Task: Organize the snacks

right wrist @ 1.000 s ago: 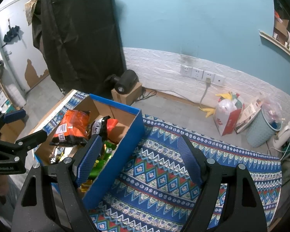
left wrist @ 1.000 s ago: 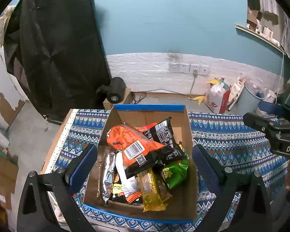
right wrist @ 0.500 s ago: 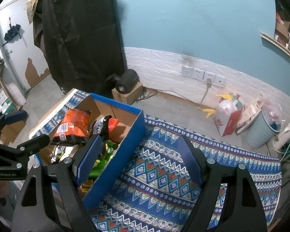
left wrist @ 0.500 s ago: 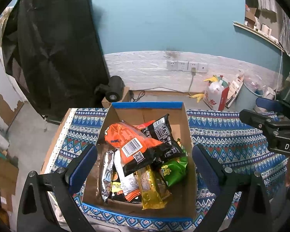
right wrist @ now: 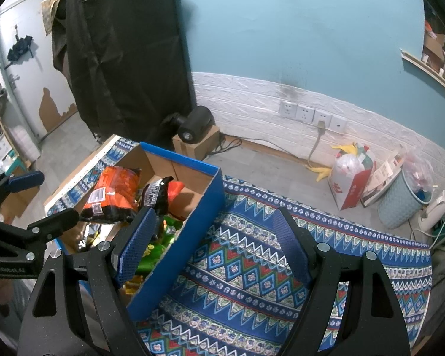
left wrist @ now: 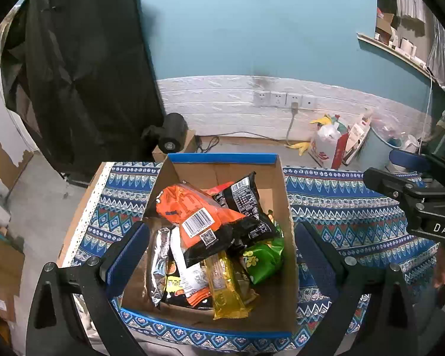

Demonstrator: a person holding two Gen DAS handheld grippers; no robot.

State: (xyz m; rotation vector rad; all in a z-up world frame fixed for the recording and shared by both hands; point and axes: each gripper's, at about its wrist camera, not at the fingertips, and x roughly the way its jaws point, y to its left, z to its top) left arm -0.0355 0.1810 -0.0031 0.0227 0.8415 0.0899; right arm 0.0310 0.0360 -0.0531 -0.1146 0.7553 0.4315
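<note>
A blue-edged cardboard box [left wrist: 222, 158] stands on the patterned tablecloth [left wrist: 335, 207] and holds several snack packets: an orange one [left wrist: 192, 207] on top, a black one [left wrist: 246, 198], a green one [left wrist: 264, 258], a yellow one [left wrist: 225, 290] and a silver one [left wrist: 158, 264]. My left gripper [left wrist: 219, 258] is open and empty, hovering above the box's near half. My right gripper [right wrist: 213, 246] is open and empty above the cloth, just right of the box's blue wall [right wrist: 181, 246]. The orange packet [right wrist: 115, 192] shows there too.
The table's far edge drops to a grey floor with a black device on a small carton [left wrist: 172, 136], a white and red bag [left wrist: 329, 145] and a pale blue bin [right wrist: 403, 198]. A black cloth [left wrist: 83, 68] hangs at the back left.
Both grippers have drifted back and up a little, so the box sits slightly lower in the views. The packets have not moved and both grippers stay open.
</note>
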